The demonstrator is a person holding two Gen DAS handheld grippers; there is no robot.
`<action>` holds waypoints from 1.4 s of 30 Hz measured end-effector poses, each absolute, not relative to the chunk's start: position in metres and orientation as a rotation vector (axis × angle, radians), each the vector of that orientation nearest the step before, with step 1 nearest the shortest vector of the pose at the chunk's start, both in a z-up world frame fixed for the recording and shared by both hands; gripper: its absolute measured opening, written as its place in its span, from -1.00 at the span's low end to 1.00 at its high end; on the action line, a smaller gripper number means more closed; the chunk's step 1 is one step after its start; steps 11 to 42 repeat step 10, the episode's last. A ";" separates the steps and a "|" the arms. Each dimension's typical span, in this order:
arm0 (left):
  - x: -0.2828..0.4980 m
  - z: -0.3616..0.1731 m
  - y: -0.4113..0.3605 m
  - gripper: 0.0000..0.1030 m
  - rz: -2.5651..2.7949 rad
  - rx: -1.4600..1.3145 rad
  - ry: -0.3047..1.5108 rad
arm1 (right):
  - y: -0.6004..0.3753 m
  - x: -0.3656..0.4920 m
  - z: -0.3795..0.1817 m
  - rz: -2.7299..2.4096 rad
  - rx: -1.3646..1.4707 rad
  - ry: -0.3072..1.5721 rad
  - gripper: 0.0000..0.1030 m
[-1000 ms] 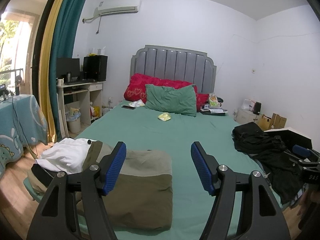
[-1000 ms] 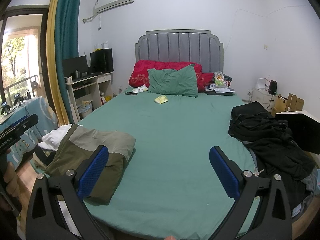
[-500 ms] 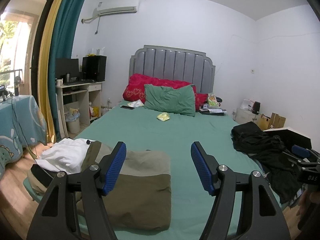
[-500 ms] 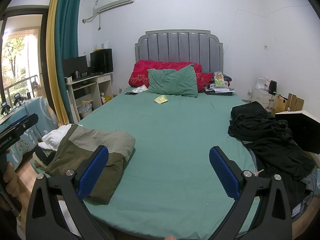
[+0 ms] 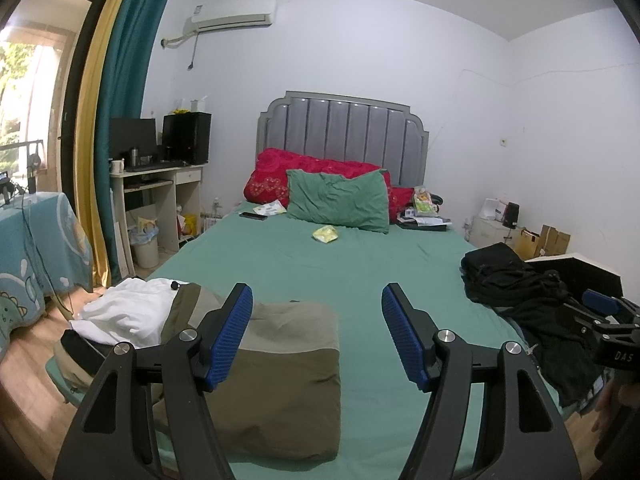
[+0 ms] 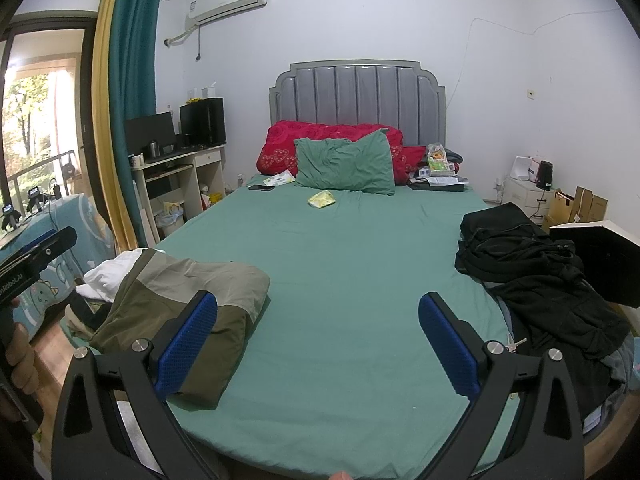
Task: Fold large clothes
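Note:
A folded olive and khaki garment (image 5: 280, 376) lies on the near left of the green bed (image 5: 332, 264); it also shows in the right wrist view (image 6: 188, 292). A white garment (image 5: 128, 312) lies to its left at the bed's corner. A heap of black clothes (image 5: 520, 296) lies at the bed's right edge, also seen in the right wrist view (image 6: 536, 276). My left gripper (image 5: 316, 336) is open and empty above the bed's foot, beside the olive garment. My right gripper (image 6: 318, 344) is open and empty over the bare sheet.
A green pillow (image 6: 344, 164) and red quilt (image 6: 280, 148) lie by the grey headboard. A yellow packet (image 6: 321, 199) and a phone (image 6: 261, 187) lie on the sheet. A desk (image 6: 180, 176) stands left, a nightstand (image 6: 524, 192) and boxes right.

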State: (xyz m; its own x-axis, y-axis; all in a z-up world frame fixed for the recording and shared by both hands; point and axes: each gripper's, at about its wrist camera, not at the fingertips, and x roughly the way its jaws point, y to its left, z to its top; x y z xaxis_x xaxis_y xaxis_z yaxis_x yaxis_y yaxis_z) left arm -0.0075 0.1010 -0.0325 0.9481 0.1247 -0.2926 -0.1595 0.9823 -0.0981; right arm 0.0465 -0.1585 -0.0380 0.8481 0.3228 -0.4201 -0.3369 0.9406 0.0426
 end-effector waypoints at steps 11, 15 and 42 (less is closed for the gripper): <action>-0.007 -0.032 0.101 0.37 0.144 -0.121 0.291 | -0.156 0.044 -0.038 0.344 -0.034 0.438 0.94; -0.007 -0.032 0.101 0.37 0.144 -0.121 0.291 | -0.156 0.044 -0.038 0.344 -0.034 0.438 0.94; -0.007 -0.032 0.101 0.37 0.144 -0.121 0.291 | -0.156 0.044 -0.038 0.344 -0.034 0.438 0.94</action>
